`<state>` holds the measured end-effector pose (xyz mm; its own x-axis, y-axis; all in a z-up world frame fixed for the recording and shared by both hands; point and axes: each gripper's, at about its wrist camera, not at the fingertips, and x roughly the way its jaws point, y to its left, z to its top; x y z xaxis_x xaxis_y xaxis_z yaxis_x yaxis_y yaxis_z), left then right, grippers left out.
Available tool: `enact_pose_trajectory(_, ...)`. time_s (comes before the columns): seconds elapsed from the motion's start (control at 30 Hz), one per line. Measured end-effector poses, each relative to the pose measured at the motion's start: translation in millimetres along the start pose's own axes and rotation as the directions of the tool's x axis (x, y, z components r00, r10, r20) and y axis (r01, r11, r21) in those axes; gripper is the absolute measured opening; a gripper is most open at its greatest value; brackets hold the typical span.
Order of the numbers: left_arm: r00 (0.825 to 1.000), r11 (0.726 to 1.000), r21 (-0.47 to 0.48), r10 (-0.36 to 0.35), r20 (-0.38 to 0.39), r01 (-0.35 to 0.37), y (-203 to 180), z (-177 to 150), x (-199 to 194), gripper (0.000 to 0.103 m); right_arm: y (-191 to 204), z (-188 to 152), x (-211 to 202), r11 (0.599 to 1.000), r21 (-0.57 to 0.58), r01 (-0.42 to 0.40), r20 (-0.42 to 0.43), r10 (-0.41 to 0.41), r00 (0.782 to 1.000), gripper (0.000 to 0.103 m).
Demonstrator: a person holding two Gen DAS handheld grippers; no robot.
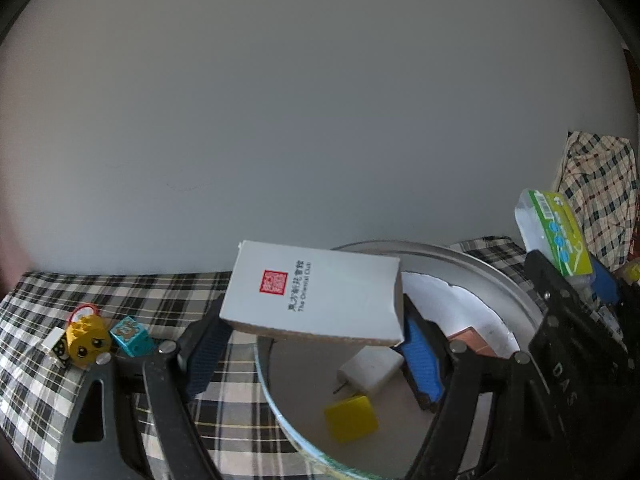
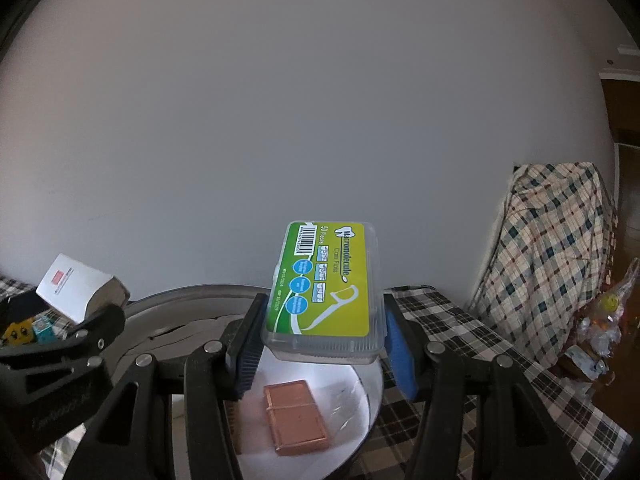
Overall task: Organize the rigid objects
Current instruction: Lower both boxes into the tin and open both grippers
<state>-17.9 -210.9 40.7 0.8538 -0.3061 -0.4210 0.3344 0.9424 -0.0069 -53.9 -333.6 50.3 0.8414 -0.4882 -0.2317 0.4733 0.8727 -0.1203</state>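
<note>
My left gripper is shut on a white card box with a red seal, held above the round metal tray. In the tray lie a white charger plug, a yellow block and a copper lighter on white paper. My right gripper is shut on a clear floss-pick case with a green and yellow label, held over the tray's right part. The left wrist view shows that case at the right; the right wrist view shows the white box at the left.
A checked cloth covers the table. On it at the left sit a yellow face block, a teal block and a white block. A checked drape hangs at the right, with plastic wrappers beside it. A plain wall stands behind.
</note>
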Motion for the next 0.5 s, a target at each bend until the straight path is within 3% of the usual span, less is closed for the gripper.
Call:
enact_pose_trajectory(0.27, 0.999, 1.000, 0.023, -0.013, -0.035, 0.014, -18, 4, 12, 0.079, -9, -1, 28, 1.000, -0.008, 0.026, -0.044, -0.026, 0.999, 0.057)
enact_pose_trajectory(0.5, 0.995, 0.999, 0.038, -0.006, -0.104, 0.010, -34, 4, 26, 0.079, -17, -3, 52, 1.000, 0.000, -0.011, -0.127, 0.011, 0.992, 0.057)
